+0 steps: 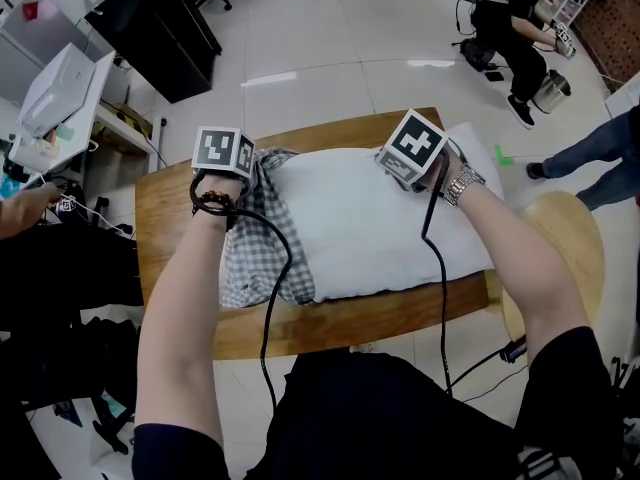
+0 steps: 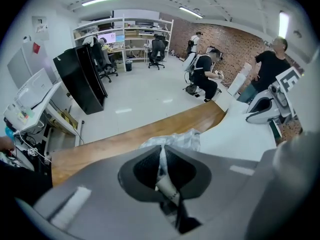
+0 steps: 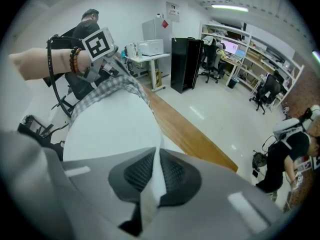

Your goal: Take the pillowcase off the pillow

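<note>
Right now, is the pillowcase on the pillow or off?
Mostly off: the checked pillowcase bunches over one end, and the white pillow lies mostly bare.

No legible text, brand, number or label is found in any view.

The left cube [image 1: 223, 150], on the left gripper [image 2: 162, 170], and the right cube [image 1: 415, 143], on the right gripper [image 3: 152, 180], carry black-and-white square code markers. These are patterns only, without letters or digits.

A paper notice [image 3: 173, 11] on the far wall bears print too small to read. A red tag [image 3: 159, 16] near the top of a white cabinet [image 3: 152, 31] shows no readable characters. A lit monitor [image 2: 107, 36] on the shelving at the back of the room is too small to make out.
</note>
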A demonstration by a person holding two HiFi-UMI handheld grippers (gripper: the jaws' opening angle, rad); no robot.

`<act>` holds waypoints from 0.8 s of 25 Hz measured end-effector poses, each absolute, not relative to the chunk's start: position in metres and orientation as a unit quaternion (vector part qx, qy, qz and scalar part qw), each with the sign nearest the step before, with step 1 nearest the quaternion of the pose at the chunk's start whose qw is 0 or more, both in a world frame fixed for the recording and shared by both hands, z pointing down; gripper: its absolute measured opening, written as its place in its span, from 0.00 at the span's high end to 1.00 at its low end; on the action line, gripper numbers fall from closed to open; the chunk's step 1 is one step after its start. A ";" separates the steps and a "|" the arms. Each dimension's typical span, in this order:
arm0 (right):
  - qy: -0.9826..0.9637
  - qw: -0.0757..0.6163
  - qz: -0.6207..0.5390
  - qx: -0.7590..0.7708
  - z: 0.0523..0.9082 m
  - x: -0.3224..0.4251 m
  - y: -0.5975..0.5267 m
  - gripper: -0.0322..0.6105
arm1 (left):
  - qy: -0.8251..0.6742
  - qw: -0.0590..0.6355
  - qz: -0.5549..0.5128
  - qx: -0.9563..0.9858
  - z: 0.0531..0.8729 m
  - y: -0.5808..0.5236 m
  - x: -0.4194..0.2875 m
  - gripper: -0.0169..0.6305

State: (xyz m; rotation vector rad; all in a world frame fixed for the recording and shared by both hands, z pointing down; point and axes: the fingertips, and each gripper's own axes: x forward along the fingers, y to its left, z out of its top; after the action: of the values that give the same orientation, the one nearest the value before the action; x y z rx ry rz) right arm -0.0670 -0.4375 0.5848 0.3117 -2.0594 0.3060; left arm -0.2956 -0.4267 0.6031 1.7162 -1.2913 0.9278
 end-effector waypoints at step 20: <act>-0.855 0.487 0.102 0.146 0.592 -0.067 -0.423 0.91 | -0.536 0.361 0.370 0.667 0.610 -0.404 -0.320 0.94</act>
State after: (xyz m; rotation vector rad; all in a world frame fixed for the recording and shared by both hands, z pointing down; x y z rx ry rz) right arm -0.0671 -0.4235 0.5919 0.3557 -2.0796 0.2487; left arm -0.3201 -0.4038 0.6097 1.7190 -1.3821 0.9541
